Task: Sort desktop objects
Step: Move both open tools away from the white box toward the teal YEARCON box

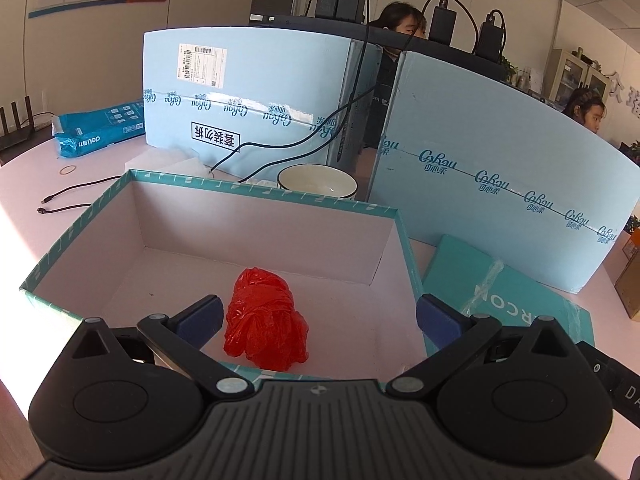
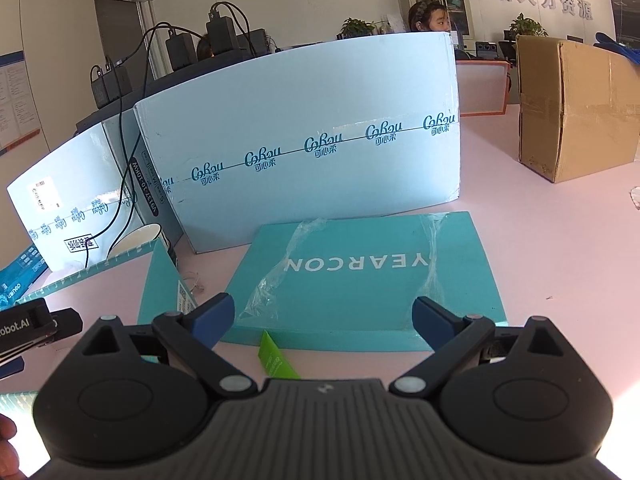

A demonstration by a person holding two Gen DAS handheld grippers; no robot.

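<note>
Both claws are spread wide and gripping nothing: my left gripper [image 1: 318,316] hangs over the open teal box [image 1: 256,194], where a crumpled red plastic bag [image 1: 266,322] lies on the floor near the front wall, between the fingers. My right gripper [image 2: 323,318] hovers above the teal YEARCON lid [image 2: 360,280] lying flat on the pink table [image 2: 560,240], a green packet [image 2: 276,356] poking out at its near edge.

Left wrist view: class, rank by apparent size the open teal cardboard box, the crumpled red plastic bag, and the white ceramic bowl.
1. Open teal cardboard box
2. Crumpled red plastic bag
3. White ceramic bowl

The bowl stands farther away and partly hidden behind the box, so ranks two and three are unsure.
</note>
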